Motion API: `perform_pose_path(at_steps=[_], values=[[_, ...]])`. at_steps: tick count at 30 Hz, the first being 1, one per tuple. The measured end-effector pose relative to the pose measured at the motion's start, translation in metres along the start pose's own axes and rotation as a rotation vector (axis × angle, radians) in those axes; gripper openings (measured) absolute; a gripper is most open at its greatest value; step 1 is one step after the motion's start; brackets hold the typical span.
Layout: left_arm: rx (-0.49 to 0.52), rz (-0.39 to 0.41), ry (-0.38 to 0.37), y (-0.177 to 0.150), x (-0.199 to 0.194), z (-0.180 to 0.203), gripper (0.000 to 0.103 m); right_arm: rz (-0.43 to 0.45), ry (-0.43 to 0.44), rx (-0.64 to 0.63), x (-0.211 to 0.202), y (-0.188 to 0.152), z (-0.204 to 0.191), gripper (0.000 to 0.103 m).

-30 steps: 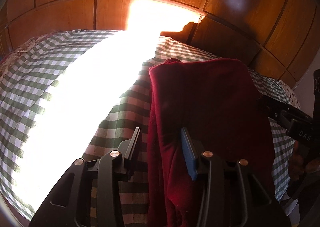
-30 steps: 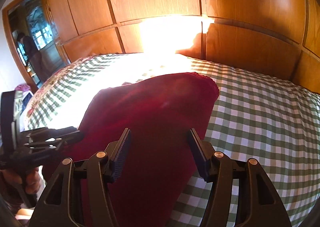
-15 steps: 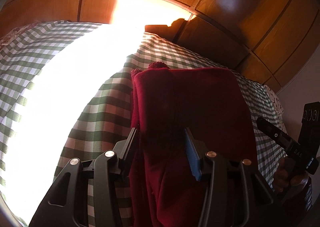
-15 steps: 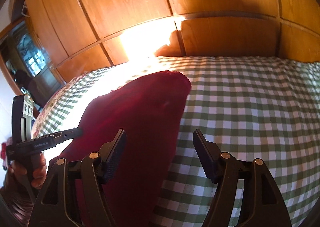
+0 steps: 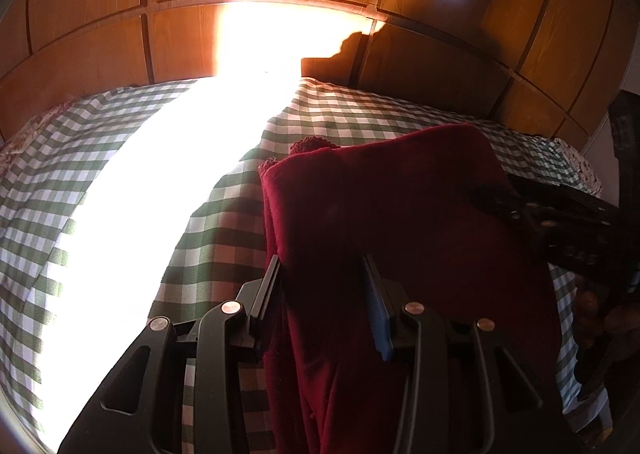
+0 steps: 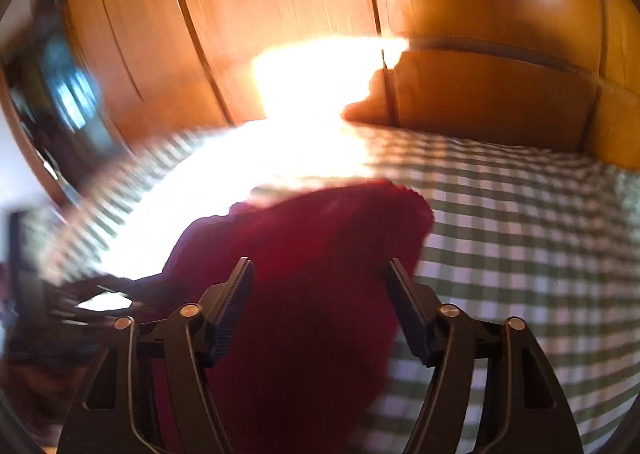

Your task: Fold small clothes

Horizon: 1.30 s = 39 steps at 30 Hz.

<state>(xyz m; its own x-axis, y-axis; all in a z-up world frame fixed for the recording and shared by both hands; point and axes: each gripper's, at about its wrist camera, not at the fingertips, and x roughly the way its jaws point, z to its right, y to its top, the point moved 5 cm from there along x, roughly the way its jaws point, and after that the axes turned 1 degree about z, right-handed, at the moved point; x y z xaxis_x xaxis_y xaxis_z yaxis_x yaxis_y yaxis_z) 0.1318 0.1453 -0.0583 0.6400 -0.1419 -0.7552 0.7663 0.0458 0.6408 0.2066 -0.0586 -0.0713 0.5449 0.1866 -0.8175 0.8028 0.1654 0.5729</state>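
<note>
**Dark red garment on checked bedspread, both grippers over it**

Item 1. Dark red garment (image 5: 400, 214): a soft, fleecy piece lying folded lengthwise on the bed, a doubled edge showing along its left side in the left wrist view. A small knobbly trim of the same red peeks out at its far corner. It lies in shade, just right of the sunlit strip. In the right wrist view the garment (image 6: 304, 274) is blurred, its far end rounded.

Item 2. Green-and-white checked bedspread (image 5: 224, 230): covers the bed under and around the garment. A broad band of glaring sunlight crosses it left of the garment, washing out the pattern there.

Item 3. Wooden panelled wall (image 5: 100, 42): orange-brown panels beyond the garment's far end, a bright patch of sun on them in line with the lit strip.

Item 4. Left gripper (image 5: 324, 278): over the near left part of the garment, pointing down at it. Its jaws have just been closing; they straddle the garment's doubled left edge, cloth between them. Whether the pads press the cloth cannot be told.

Item 5. Right gripper (image 6: 320, 282): over the near end of the garment, jaws spread wide and just narrowed a little, with red cloth seen between them and no pinch visible. From the left wrist view it (image 5: 520, 206) reaches in over the garment's right edge, a hand (image 5: 600, 318) behind it.
</note>
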Motion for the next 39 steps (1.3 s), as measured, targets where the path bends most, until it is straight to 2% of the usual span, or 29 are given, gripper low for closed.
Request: perform_pose_path(at_steps=[1, 2, 4, 8, 10, 13, 16, 18, 21, 23, 25, 27, 29, 32, 35, 37, 39], values=[[0.029, 0.007, 0.027, 0.0, 0.002, 0.002, 0.04, -0.056, -0.035, 0.014, 0.019, -0.006, 0.005, 0.064], [0.041, 0.003, 0.038, 0.001, 0.006, 0.004, 0.041, -0.077, -0.029, 0.05, 0.029, -0.01, 0.01, 0.065], [0.024, 0.002, 0.04, 0.0, 0.007, 0.003, 0.041, -0.083, 0.059, 0.194, 0.037, -0.013, 0.026, 0.07], [-0.046, 0.024, 0.01, 0.001, -0.013, -0.007, 0.046, -0.04, 0.073, 0.196, 0.023, -0.016, 0.03, 0.074], [-0.079, 0.052, 0.008, 0.002, -0.029, -0.013, 0.044, -0.007, 0.074, 0.197, 0.01, -0.018, 0.03, 0.078], [-0.131, 0.079, -0.04, -0.002, -0.051, -0.021, 0.046, 0.036, 0.087, 0.205, -0.011, -0.025, 0.033, 0.08], [-0.163, 0.058, -0.086, -0.017, -0.059, -0.023, 0.049, 0.051, 0.126, 0.245, -0.028, -0.039, 0.041, 0.085], [-0.164, 0.04, -0.104, -0.03, -0.06, -0.019, 0.054, 0.036, 0.186, 0.289, -0.037, -0.055, 0.043, 0.087], [-0.148, 0.025, -0.057, -0.048, -0.052, -0.019, 0.056, 0.016, 0.272, 0.351, -0.049, -0.079, 0.042, 0.088], [-0.101, 0.021, 0.054, -0.057, -0.042, -0.024, 0.057, 0.0, 0.335, 0.398, -0.05, -0.092, 0.036, 0.089], [-0.083, 0.013, 0.079, -0.063, -0.032, -0.028, 0.058, -0.024, 0.377, 0.407, -0.046, -0.104, 0.027, 0.089], [-0.093, 0.013, 0.064, -0.063, -0.032, -0.029, 0.058, -0.017, 0.375, 0.41, -0.044, -0.108, 0.025, 0.089], [-0.12, 0.011, 0.035, -0.061, -0.035, -0.031, 0.058, -0.011, 0.415, 0.433, -0.044, -0.104, 0.025, 0.089], [-0.199, 0.015, -0.078, -0.058, -0.043, -0.036, 0.063, 0.003, 0.461, 0.442, -0.041, -0.097, 0.025, 0.089], [-0.288, 0.018, -0.178, -0.053, -0.044, -0.042, 0.065, -0.009, 0.555, 0.486, -0.037, -0.097, 0.027, 0.089], [-0.283, 0.016, -0.209, -0.049, -0.041, -0.04, 0.068, -0.035, 0.588, 0.498, -0.029, -0.097, 0.027, 0.089], [-0.236, 0.008, -0.2, -0.046, -0.034, -0.035, 0.068, -0.059, 0.617, 0.495, -0.019, -0.1, 0.024, 0.089]])
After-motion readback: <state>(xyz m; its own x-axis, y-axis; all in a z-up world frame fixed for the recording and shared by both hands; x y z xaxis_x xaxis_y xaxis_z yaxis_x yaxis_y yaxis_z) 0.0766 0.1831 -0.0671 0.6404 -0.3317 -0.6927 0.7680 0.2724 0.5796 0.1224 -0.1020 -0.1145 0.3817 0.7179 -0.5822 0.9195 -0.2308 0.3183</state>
